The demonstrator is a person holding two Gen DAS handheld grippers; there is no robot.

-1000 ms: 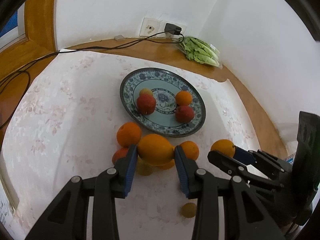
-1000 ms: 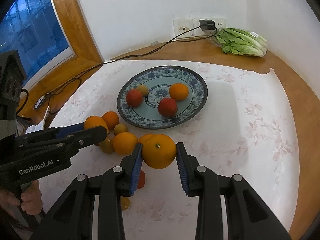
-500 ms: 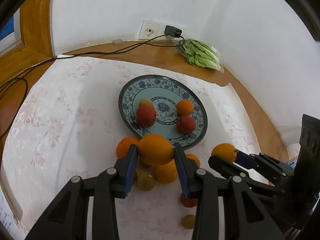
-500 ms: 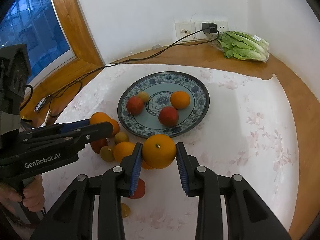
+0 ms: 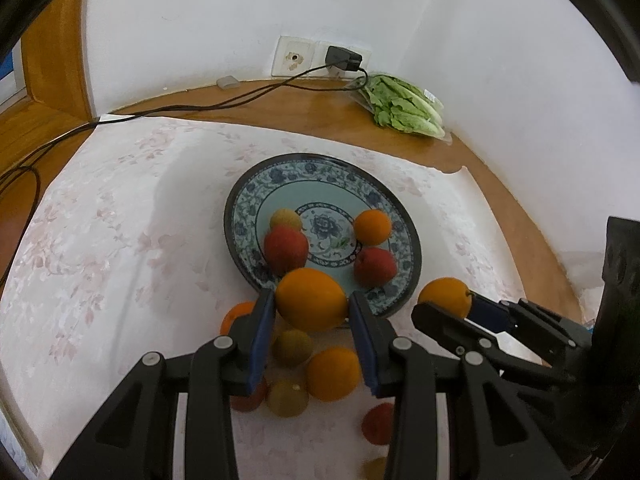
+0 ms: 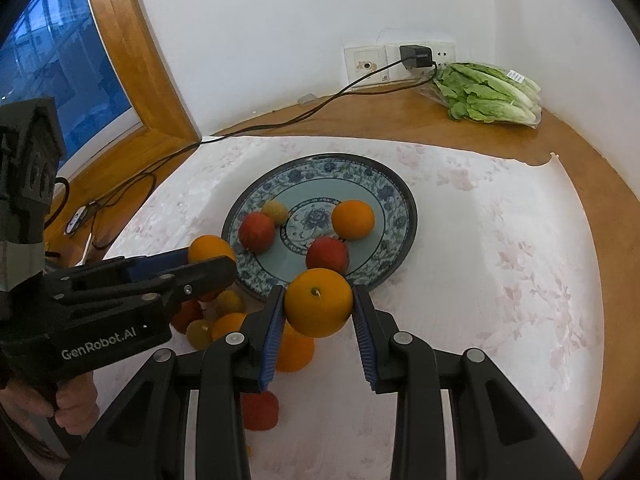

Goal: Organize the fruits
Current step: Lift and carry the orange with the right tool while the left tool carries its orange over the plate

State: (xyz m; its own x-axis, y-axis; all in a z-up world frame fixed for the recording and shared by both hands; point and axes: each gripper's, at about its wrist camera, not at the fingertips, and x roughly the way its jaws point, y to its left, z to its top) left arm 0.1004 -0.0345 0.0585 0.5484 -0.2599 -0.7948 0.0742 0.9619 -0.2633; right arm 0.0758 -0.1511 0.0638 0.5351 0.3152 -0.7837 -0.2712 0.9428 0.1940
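A blue patterned plate (image 5: 244, 208) (image 6: 394, 208) lies mid-table and holds two red fruits, a small orange (image 5: 372, 227) (image 6: 353, 219) and a small yellowish fruit. My left gripper (image 5: 312, 308) is shut on a large orange (image 5: 311, 298) held in the air over the plate's near rim. My right gripper (image 6: 318, 308) is shut on another orange (image 6: 318, 302), also lifted just before the near rim. Each gripper shows in the other's view with its orange (image 5: 445, 297) (image 6: 211, 249). Several loose oranges, red and yellow-green fruits (image 5: 332, 374) (image 6: 228, 322) lie on the cloth below.
A bag of lettuce (image 5: 404, 104) (image 6: 486, 92) lies at the back right by a wall socket with a charger (image 6: 416, 56). Its cable runs left over the wooden sill. A flowered white cloth (image 6: 500, 260) covers the table. A hand (image 6: 68, 404) holds the left gripper.
Both grippers, still gripping their oranges, have moved forward to the plate; the loose fruits on the cloth have slid toward the bottom of both views.
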